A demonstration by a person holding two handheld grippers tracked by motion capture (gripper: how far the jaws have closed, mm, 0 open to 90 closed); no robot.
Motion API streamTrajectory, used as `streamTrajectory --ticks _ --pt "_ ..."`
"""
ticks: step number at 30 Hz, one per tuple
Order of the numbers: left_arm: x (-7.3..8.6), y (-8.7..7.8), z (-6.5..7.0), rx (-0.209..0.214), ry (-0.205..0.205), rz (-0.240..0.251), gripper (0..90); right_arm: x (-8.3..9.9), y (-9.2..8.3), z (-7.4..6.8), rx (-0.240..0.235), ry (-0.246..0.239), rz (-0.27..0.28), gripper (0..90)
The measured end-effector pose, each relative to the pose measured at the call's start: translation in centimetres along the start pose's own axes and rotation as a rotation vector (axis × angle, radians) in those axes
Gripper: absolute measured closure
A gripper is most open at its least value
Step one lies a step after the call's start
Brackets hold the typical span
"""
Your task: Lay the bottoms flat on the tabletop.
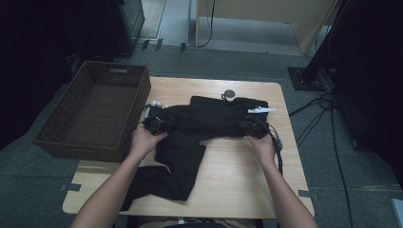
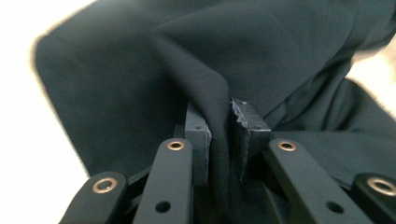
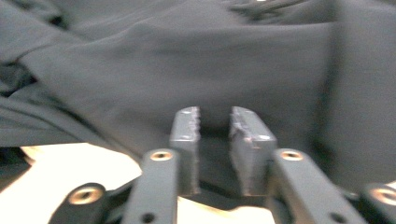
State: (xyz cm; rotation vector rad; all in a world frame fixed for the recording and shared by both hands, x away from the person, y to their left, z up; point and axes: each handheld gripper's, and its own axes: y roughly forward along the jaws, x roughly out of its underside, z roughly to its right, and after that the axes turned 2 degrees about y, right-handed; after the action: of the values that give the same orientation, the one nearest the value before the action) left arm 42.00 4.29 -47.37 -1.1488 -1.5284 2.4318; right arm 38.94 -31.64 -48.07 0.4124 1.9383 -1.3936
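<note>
The left gripper (image 2: 219, 130) has a ridge of the black garment (image 2: 261, 51) running up between its two pads, which stand close on either side of the fold; it reads as a narrow pinch on the cloth, though slack rather than tight. In the high view this gripper (image 1: 154, 124) sits at the garment's (image 1: 214, 118) left edge, close to the wicker basket (image 1: 95, 111).

The right gripper (image 3: 219, 128) also stands narrow, with dark cloth (image 3: 210, 65) in the gap between its pads, but blur keeps me from telling whether the pads actually press on it. From above it (image 1: 252, 126) rests at the garment's right edge.

The garment lies spread across the middle of the wooden table (image 1: 237, 175), one part trailing toward the near left corner and over the edge. A small round dark object (image 1: 229, 94) sits just beyond it.

The step appears to be folding or straightening the garment by its two side edges. To do it well, both pinches should take the full thickness of the hem before any lift, the hands should rise together so the cloth hangs even, and the trailing part should be gathered onto the table first, lest it drag.
</note>
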Motion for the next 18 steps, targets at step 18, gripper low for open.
streamTrajectory --ticks 18 --pt "-1.4 4.1 -0.8 -0.001 -0.051 0.040 79.3 -2.4 6.9 -0.4 0.104 -0.052 -0.004 68.0"
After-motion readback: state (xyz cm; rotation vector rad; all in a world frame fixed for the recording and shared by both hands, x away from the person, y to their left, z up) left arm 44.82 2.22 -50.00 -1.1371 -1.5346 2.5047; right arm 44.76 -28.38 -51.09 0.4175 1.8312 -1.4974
